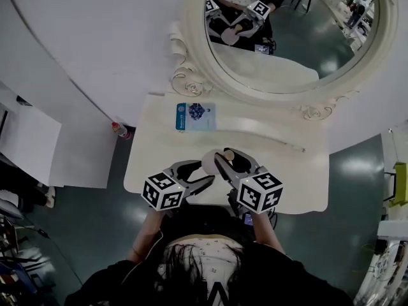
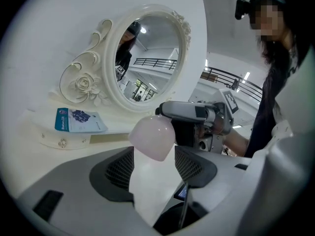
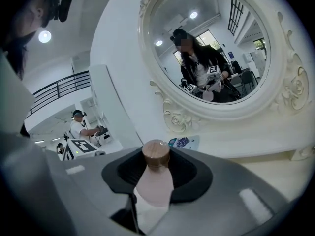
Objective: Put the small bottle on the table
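My right gripper (image 1: 225, 159) is shut on a small pink bottle (image 3: 153, 186) with a round wooden cap (image 3: 156, 154). It holds the bottle a little above the front part of the white vanity table (image 1: 290, 174). My left gripper (image 1: 206, 171) is close beside it on the left, shut on a white bottle with a pale pink domed top (image 2: 151, 136). In the head view the pink top (image 1: 209, 160) and the wooden cap (image 1: 227, 154) nearly touch. The left gripper view shows my right gripper (image 2: 197, 114) just behind the pink dome.
A big oval mirror (image 1: 287, 30) in an ornate white frame stands at the back of the table. A blue packet (image 1: 195, 116) lies flat at the back left. A red-capped bottle (image 1: 120, 130) stands on the floor left of the table. White panels lean at the far left.
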Demonstrator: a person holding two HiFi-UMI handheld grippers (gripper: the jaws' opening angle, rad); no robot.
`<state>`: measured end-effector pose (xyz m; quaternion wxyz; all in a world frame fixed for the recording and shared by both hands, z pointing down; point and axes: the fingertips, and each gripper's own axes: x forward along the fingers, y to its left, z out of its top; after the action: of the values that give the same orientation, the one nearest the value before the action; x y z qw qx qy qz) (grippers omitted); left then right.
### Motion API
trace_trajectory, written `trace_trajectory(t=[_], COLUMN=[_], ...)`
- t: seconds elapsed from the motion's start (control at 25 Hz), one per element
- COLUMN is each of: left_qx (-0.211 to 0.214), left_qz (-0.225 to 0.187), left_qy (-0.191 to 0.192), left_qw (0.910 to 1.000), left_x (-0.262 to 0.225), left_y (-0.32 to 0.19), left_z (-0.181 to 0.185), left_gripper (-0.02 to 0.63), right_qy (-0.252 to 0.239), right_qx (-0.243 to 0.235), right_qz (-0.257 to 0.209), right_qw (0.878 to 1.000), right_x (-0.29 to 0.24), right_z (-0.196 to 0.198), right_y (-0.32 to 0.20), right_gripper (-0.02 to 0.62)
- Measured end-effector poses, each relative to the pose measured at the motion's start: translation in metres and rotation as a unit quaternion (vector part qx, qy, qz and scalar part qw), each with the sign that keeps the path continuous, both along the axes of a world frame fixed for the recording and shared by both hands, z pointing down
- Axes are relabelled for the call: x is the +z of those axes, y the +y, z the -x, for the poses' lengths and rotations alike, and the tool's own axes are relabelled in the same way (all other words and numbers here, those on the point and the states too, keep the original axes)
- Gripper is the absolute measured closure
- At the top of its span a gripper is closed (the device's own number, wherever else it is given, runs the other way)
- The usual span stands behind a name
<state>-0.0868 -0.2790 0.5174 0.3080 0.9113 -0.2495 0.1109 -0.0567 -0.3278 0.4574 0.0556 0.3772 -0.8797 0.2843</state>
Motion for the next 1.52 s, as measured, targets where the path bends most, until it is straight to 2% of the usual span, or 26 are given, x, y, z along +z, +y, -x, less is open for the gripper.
trace_trajectory(t=[0.4,0.72,1.08,1.28,1.52], left_qx=[-0.008,-0.011,-0.020,-0.034,-0.044], left_qz=[0.004,0.008,0.013,0.020,0.033], left_qy=[0.021,0.011,-0.004,-0.014,-0.012], left_qw=[0.9997,0.9999,0.9997,0.9991,0.9984], left_x=[0.001,0.008,0.017,0.025,0.039], left_y=[-0.026,-0.030,-0.026,-0.027,-0.026], left_z=[0.034,0.054,0.078,0.098,0.108], left_gripper=[0.348,0.347,0.348,0.348,0.348], right_qy=[0.031,0.079,0.158,0.220,0.226], right_qx=[0.073,0.115,0.110,0.081,0.072], right_qz=[0.017,0.015,0.013,-0.018,-0.044], right_qw=[0.997,0.990,0.981,0.972,0.970], right_x=[0.030,0.046,0.070,0.076,0.077], right_z=[-0.020,-0.041,-0.044,-0.037,-0.035], right_y=[-0.061,-0.114,-0.150,-0.153,-0.160], right_gripper=[0.449,0.449,0.449,0.449,0.451])
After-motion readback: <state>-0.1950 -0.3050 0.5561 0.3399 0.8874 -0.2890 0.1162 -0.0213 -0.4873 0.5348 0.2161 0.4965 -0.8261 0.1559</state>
